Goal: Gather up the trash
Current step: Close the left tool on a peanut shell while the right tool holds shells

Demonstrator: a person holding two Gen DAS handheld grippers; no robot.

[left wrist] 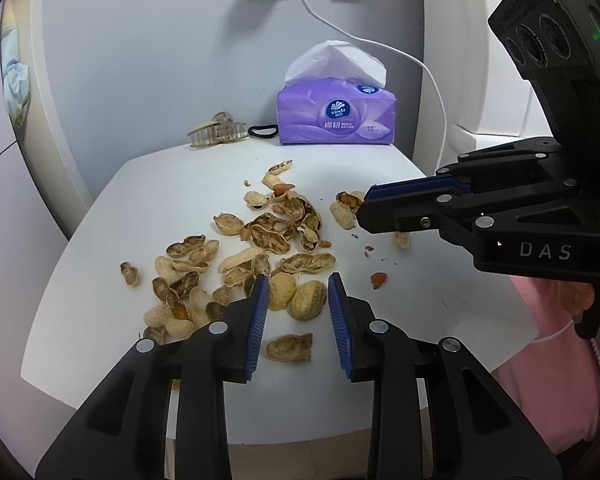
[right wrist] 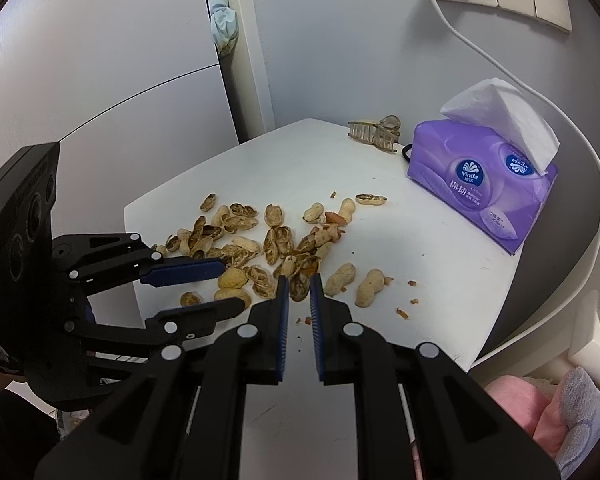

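Several peanut shells (left wrist: 268, 236) lie scattered over a small white table (left wrist: 100, 240), also seen in the right wrist view (right wrist: 276, 240). My left gripper (left wrist: 298, 280) is open low over the near shells, with two whole shells (left wrist: 296, 294) between its blue pads. It shows in the right wrist view (right wrist: 230, 286) at the left. My right gripper (right wrist: 299, 278) is open by a narrow gap over a dark shell (right wrist: 299, 288). In the left wrist view it (left wrist: 364, 208) reaches in from the right.
A purple tissue pack (left wrist: 336, 114) stands at the back of the table, with a hair claw (left wrist: 218, 132) and a black hair tie (left wrist: 263, 132) to its left. A white cable (left wrist: 432, 80) hangs from the wall outlet. Pink cloth (right wrist: 516, 400) lies to the right below the table.
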